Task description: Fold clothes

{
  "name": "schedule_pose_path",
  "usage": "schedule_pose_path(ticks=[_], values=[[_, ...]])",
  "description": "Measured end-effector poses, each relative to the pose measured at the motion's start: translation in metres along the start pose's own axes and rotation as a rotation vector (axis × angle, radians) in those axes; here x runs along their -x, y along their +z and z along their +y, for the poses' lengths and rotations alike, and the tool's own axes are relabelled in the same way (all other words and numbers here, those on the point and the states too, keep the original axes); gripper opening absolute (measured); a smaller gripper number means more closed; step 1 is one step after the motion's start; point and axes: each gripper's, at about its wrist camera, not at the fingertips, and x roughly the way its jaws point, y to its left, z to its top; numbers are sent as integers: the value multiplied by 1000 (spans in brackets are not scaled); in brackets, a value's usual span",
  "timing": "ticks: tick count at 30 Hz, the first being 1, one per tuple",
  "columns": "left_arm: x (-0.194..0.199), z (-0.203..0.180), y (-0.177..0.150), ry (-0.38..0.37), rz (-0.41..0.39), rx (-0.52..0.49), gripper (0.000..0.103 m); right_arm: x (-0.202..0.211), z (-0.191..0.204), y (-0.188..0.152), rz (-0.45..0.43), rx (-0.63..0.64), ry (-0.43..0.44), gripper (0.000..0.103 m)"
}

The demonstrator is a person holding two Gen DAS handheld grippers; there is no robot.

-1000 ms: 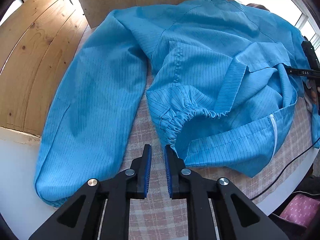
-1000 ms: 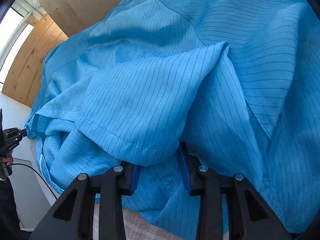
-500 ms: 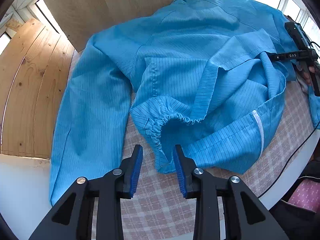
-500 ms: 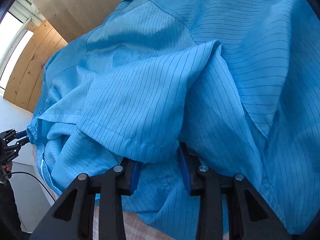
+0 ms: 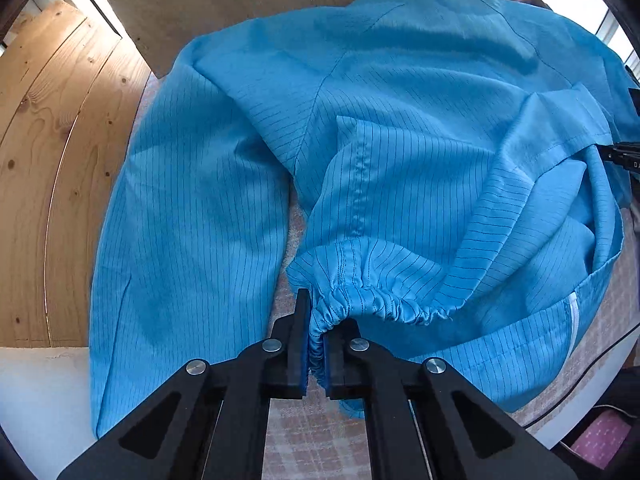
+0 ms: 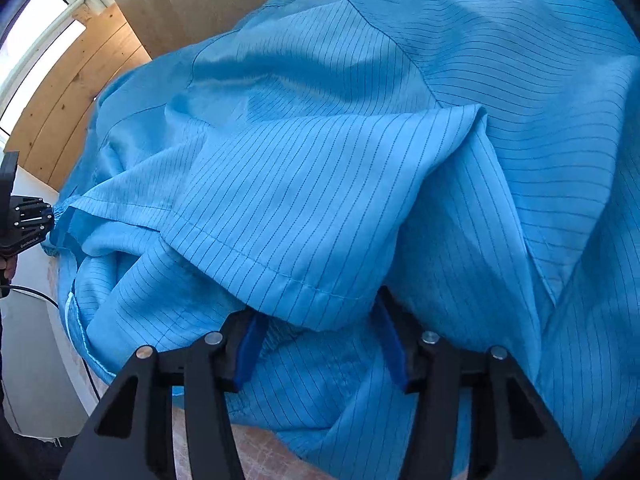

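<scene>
Checked tabletop [image 5: 320, 440] carries a blue pinstriped jacket [image 5: 400, 100]; left tool [image 5: 316, 354] pinches its elastic cuff [image 5: 376, 304], right tool [image 6: 320, 354] gapes under fabric; cuff may slip.

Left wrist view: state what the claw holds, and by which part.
The left claw is shut on the blue jacket, pinching the gathered elastic cuff of its folded-over sleeve.

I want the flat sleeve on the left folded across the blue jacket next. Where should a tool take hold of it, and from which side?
Grip the sleeve at its cuff end, nearest the camera at the table edge, coming in from the outer left side. It lies flat and straight on the checked cloth, so a low pinch at that free end probably lifts the whole length. The left tool is currently shut on the other sleeve's gathered cuff.
</scene>
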Motion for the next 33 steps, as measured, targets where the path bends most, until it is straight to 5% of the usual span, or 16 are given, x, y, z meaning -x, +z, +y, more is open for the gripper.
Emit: schedule_pose_path(ticks=[2,10,14,19,26,33], values=[[18,8,-6,-12,-40,12,4,13,-2,0,-19,-15,10,2],[65,27,-33,-50,-139,26,4,66,-8,-4,-97,-70,66,2],[49,26,-34,-47,-95,23,4,37,-5,-6,-32,-100,-34,20],[41,26,-30,-51,-67,24,4,14,5,-19,-33,-79,-15,20],[38,29,-27,-43,-49,7,4,9,9,7,-89,-50,-38,20],[29,34,-23,-48,-38,10,4,-27,12,21,-41,28,-74,20]])
